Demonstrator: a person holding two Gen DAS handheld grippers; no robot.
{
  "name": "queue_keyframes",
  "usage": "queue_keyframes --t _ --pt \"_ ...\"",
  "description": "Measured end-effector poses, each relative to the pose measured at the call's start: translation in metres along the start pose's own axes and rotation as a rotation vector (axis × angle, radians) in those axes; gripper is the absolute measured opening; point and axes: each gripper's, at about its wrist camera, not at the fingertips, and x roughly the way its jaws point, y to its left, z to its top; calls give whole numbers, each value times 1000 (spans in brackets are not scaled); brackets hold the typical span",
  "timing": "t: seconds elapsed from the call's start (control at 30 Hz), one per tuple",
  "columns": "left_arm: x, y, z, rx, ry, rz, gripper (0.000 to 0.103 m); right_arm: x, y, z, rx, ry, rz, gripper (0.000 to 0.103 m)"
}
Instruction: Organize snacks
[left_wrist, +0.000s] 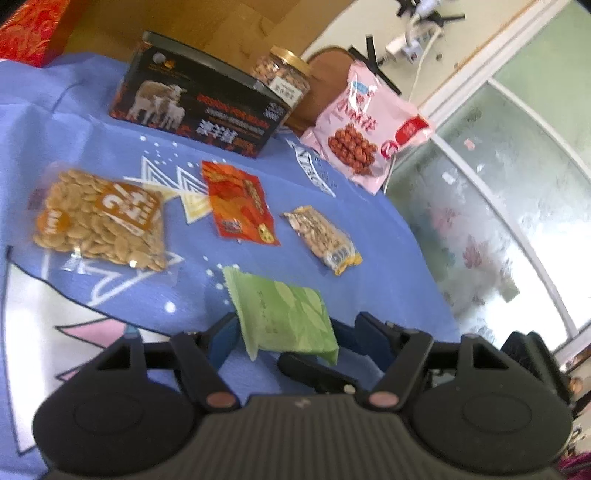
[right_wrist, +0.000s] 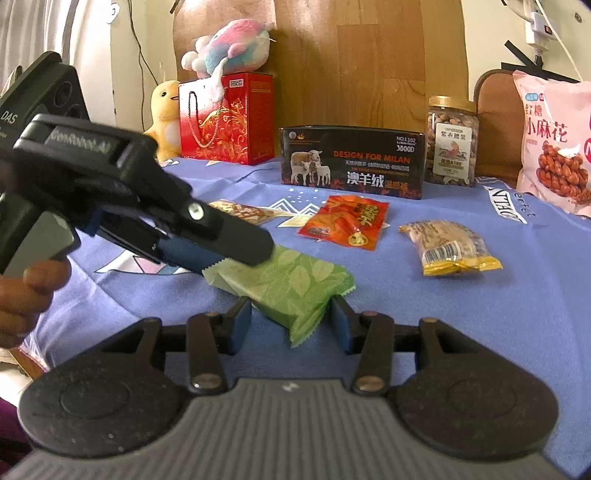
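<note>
A green leaf-print snack packet (right_wrist: 291, 284) hangs tilted just above the blue cloth (right_wrist: 461, 317). My right gripper (right_wrist: 291, 321) is shut on its near end, a blue pad pressed against each side. My left gripper (right_wrist: 236, 258) comes in from the left, held by a hand (right_wrist: 29, 295), and its fingers straddle the packet's far corner. In the left wrist view the packet (left_wrist: 284, 317) lies between the open left gripper (left_wrist: 299, 332) fingers; the left pad is at its edge and the right pad stands apart. A right gripper finger (left_wrist: 314, 373) shows under the packet.
On the cloth lie a clear bag of pale beans (left_wrist: 99, 218), a red packet (right_wrist: 345, 221) and a yellow-ended seed packet (right_wrist: 450, 247). Behind stand a black box (right_wrist: 351, 162), a nut jar (right_wrist: 452, 140), a pink bag (right_wrist: 554, 140) and a red gift box (right_wrist: 225, 118) with plush toys (right_wrist: 229, 48).
</note>
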Motion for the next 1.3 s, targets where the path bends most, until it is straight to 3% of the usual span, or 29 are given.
queue_keyframes --t 0.23,0.5,0.87,1.3 --pt "-9 16 4 -82 -9 -49 70 -1 1 0 -5 1 1 50" --pt "11 12 10 -56 17 -6 70 -3 -7 0 9 0 -14 52" --pt "22 8 3 -53 38 -53 62 2 0 4 -6 -2 -22 49" --pt "1 -7 21 12 -39 -51 62 -1 6 26 -55 -95 -37 49"
